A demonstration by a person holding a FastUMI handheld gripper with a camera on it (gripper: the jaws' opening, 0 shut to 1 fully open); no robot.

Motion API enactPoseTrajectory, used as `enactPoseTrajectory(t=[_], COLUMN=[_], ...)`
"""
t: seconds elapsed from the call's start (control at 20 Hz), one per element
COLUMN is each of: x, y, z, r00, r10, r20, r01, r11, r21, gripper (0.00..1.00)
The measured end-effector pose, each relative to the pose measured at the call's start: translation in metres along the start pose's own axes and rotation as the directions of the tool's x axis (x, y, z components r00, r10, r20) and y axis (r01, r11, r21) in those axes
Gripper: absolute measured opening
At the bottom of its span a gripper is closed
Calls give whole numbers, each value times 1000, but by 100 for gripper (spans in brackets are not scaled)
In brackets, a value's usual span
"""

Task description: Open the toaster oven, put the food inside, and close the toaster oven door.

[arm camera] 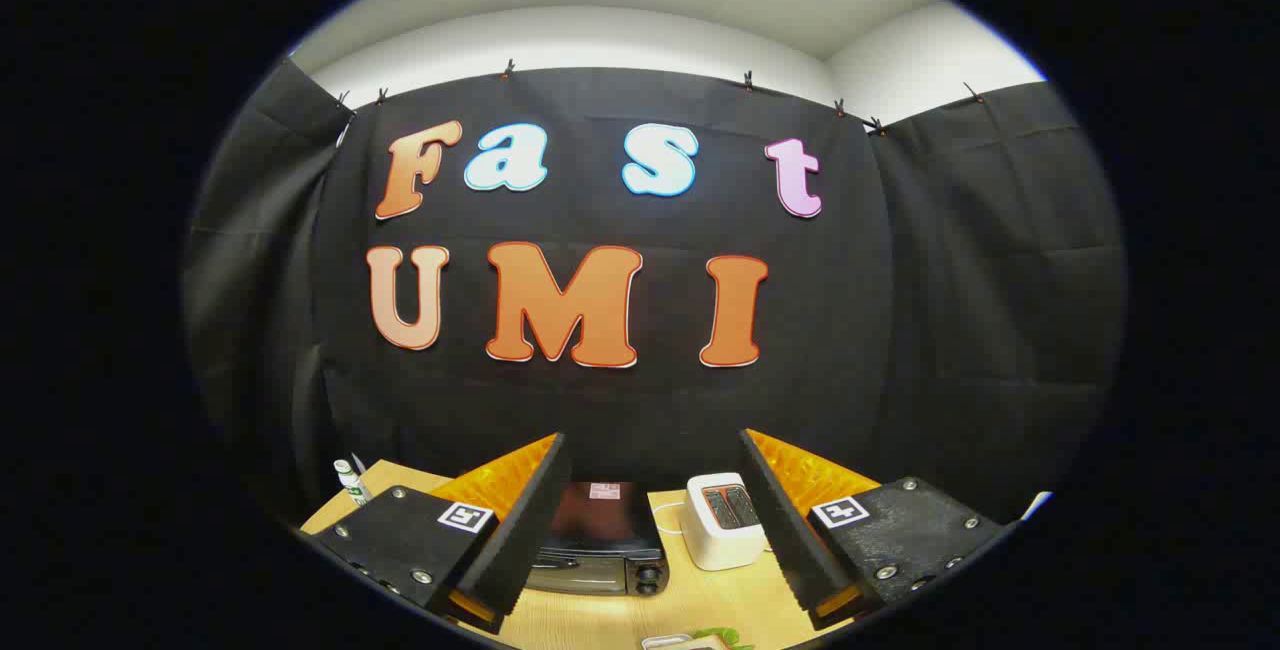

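A black toaster oven (600, 540) stands on the wooden table (690, 600), beyond my fingers and partly behind the left one. Its door looks closed, with two knobs at its right end. My gripper (655, 530) is held high above the table and open, nothing between its fingers. The left finger (520, 520) and the right finger (785, 520) have black foam pads with orange backs. Below the fingers, near the table's front, lies a bit of green food on a pale tray (700, 640), mostly cut off.
A white two-slot toaster (722, 520) stands right of the oven, its cord running left behind it. A white and green tube (350, 482) stands at the table's far left corner. Black cloth walls close the booth behind and to both sides.
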State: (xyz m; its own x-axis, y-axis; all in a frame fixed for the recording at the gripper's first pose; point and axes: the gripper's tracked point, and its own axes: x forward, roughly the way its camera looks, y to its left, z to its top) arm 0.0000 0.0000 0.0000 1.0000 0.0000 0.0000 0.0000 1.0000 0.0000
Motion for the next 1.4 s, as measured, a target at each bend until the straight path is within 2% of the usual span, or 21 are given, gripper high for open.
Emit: enactPoseTrajectory(t=[0.2, 0.85, 1.2, 1.4], x=[6, 2, 32, 63], y=[0, -17, 27, 62], z=[-7, -4, -34, -70], r00=[1000, 998, 999, 997], r10=[-3, -60, 7, 44], r20=[-9, 28, 36, 59], r01=[3, 58, -13, -51], r11=[999, 996, 987, 991], r21=[46, 62, 160, 127], gripper=[100, 100, 100, 99])
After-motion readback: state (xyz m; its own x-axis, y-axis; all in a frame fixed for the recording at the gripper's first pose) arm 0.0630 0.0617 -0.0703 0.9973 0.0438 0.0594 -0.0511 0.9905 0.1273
